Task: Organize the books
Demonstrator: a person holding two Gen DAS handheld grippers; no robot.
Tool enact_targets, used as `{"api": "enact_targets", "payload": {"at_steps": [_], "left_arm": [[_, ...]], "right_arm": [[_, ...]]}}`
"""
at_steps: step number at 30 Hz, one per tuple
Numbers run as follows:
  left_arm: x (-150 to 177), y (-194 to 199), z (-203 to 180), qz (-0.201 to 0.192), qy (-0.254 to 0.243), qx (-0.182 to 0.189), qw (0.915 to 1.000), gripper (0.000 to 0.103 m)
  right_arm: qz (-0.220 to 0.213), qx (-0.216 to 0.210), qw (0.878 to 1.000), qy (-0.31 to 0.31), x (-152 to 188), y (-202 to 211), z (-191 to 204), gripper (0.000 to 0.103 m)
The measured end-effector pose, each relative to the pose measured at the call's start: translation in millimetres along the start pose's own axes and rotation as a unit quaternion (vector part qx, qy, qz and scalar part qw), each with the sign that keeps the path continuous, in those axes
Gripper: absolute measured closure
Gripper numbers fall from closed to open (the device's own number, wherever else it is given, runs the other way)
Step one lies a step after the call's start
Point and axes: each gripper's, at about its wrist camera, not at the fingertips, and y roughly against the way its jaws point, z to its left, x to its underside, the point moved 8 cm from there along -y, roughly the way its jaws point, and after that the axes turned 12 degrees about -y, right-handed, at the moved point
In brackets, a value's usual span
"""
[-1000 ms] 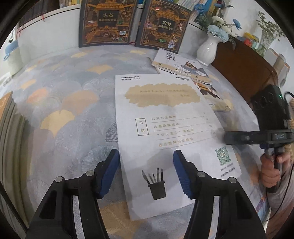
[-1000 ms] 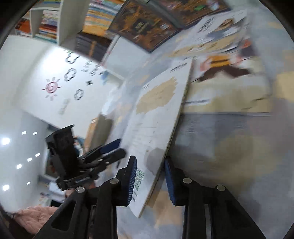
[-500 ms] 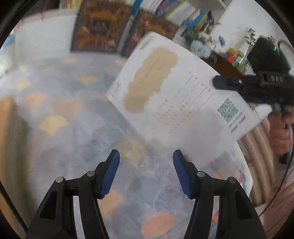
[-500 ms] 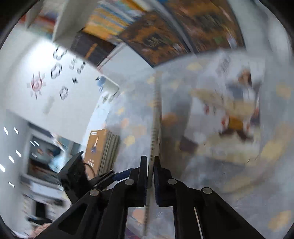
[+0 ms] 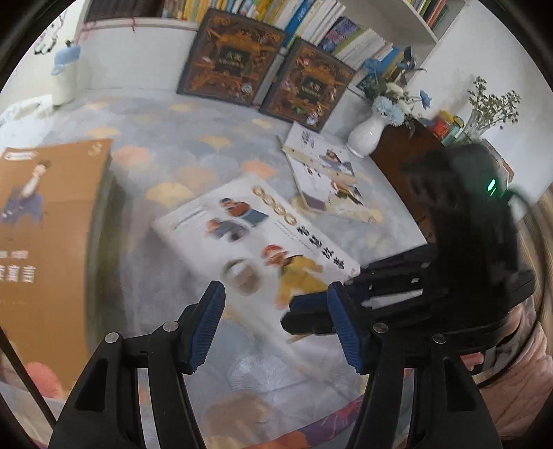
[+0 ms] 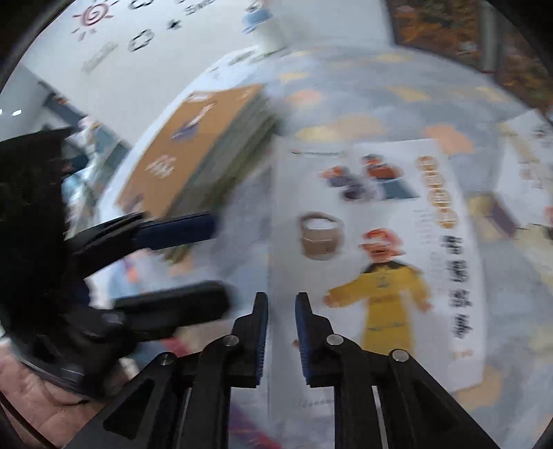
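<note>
A white wall (image 5: pixel 138 69) rises at the far side, a white bookshelf (image 5: pixel 420 32) above; a dark wooden cabinet (image 5: pixel 401 155) stands far right.

Glossy paper book (image 5: pixel 255 238) on a soft patterned cloth (image 5: pixel 193 145).

1. A table covered by a grey-blue cloth with orange and yellow fan shapes (image 5: pixel 166 145) carries everything.
2. A white picture book showing a figure in yellow (image 5: pixel 262 238) lies near the middle.
3. A stack of books with a plain brown cover on top (image 5: pixel 45 221) sits at the left.
4. Two more white illustrated books (image 5: pixel 328 179) lie far right, overlapping.
5. Two dark ornate books (image 5: pixel 235 58) stand at the far edge.
6. A white vase (image 5: pixel 366 134) stands far right.
</note>
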Motion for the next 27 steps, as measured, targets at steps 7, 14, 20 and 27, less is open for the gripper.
{"api": "enact_targets", "payload": {"at_steps": [7,14,20,27], "left_arm": [[13,-25,5,0.038,0.006,-0.013,0.9992,0.044],[39,-49,6,0.088,0.039,0.012,0.9953,0.044],[41,-49,10,0.085,0.038,0.001,0.9956,0.043],[41,-50,32,0.073,0.070,0.025,0.9946,0.068]], "right_arm": [[-0.060,0.047,0.996,-0.037,-15,37,-49,0.068],[-0.081,0.082,0.987,-0.111,-21,39,-128,0.065],[-0.063,0.028,0.989,-0.128,-5,33,-127,0.061],[-0.036,-0.078,0.986,-0.143,21,36,-127,0.065]]}}
